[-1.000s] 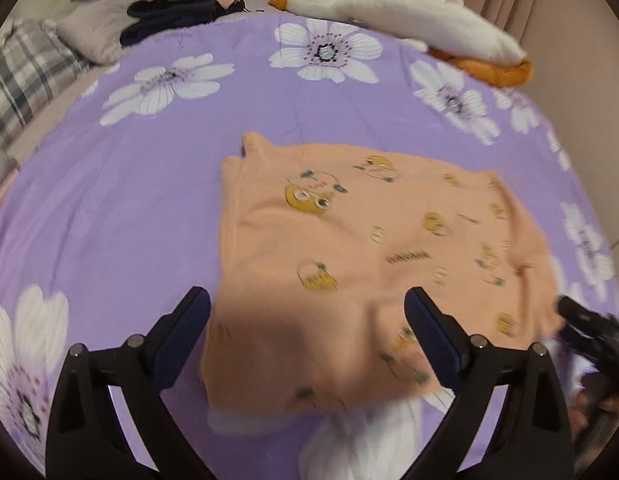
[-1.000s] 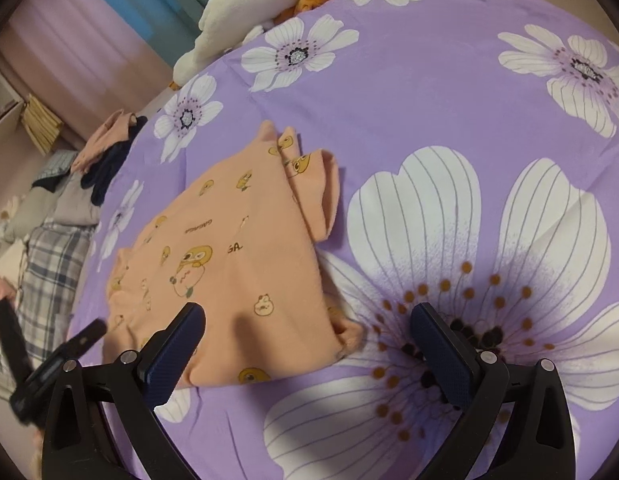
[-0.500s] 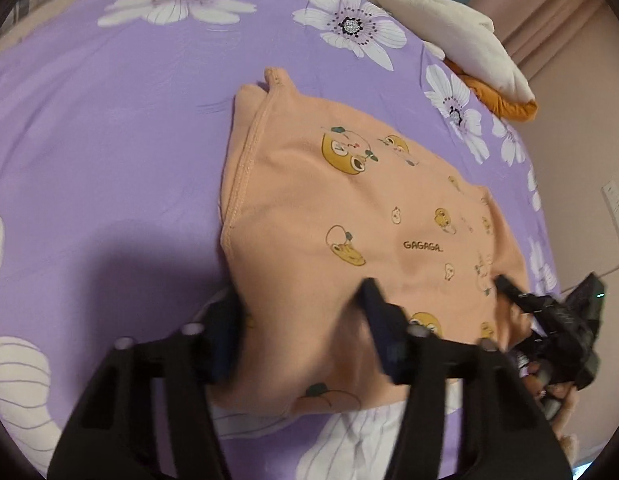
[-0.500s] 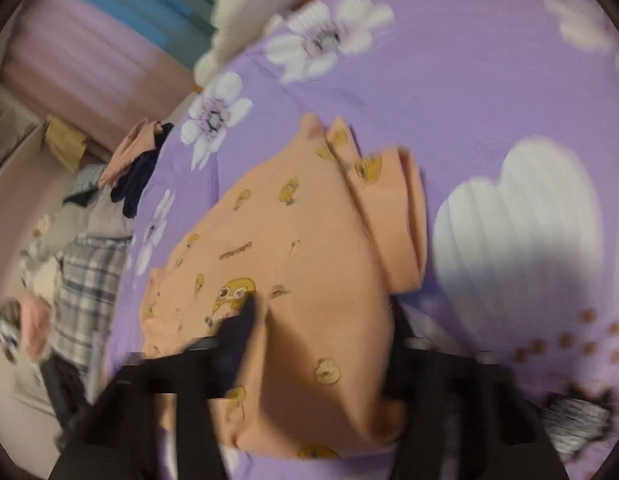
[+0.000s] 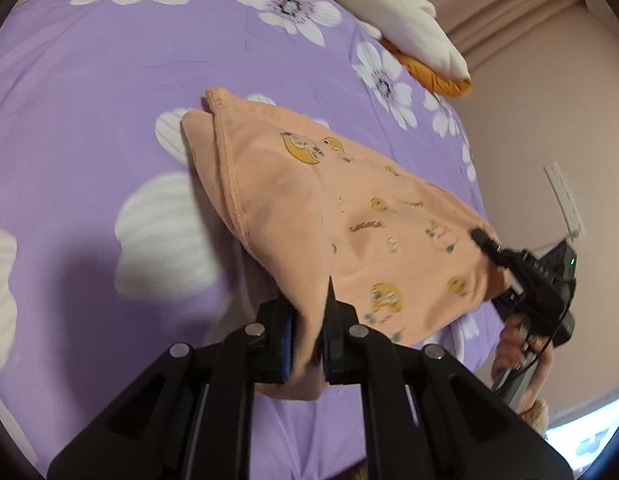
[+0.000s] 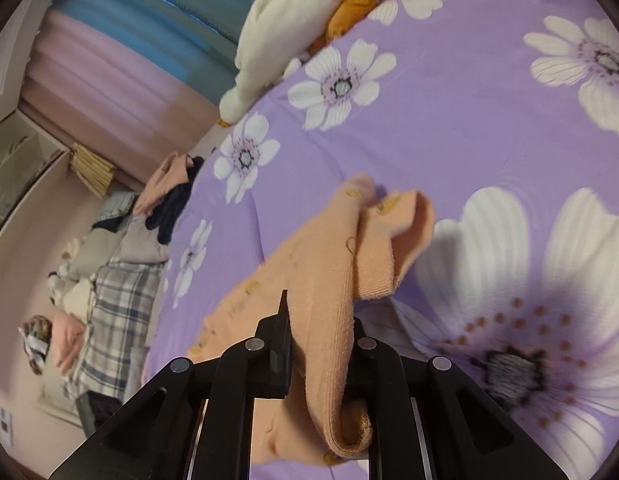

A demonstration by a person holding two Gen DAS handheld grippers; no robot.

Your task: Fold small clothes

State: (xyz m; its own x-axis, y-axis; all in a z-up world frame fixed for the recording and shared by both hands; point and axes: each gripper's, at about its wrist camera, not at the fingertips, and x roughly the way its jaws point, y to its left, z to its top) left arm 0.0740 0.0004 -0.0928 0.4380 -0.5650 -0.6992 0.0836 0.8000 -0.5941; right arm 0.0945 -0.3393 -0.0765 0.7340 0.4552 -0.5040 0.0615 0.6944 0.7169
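On purple flowered bedspread [image 5: 89, 80], peach shirt [image 5: 361, 216] pinched by left gripper [image 5: 307, 340] and right gripper [image 6: 319, 356], pink curtains [image 6: 109, 80] behind.

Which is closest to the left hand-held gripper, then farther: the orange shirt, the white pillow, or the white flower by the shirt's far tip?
From the left hand-held gripper:
1. Orange shirt, pinched in it.
2. White flower, ahead, at the shirt's far tip.
3. White pillow, far right edge.
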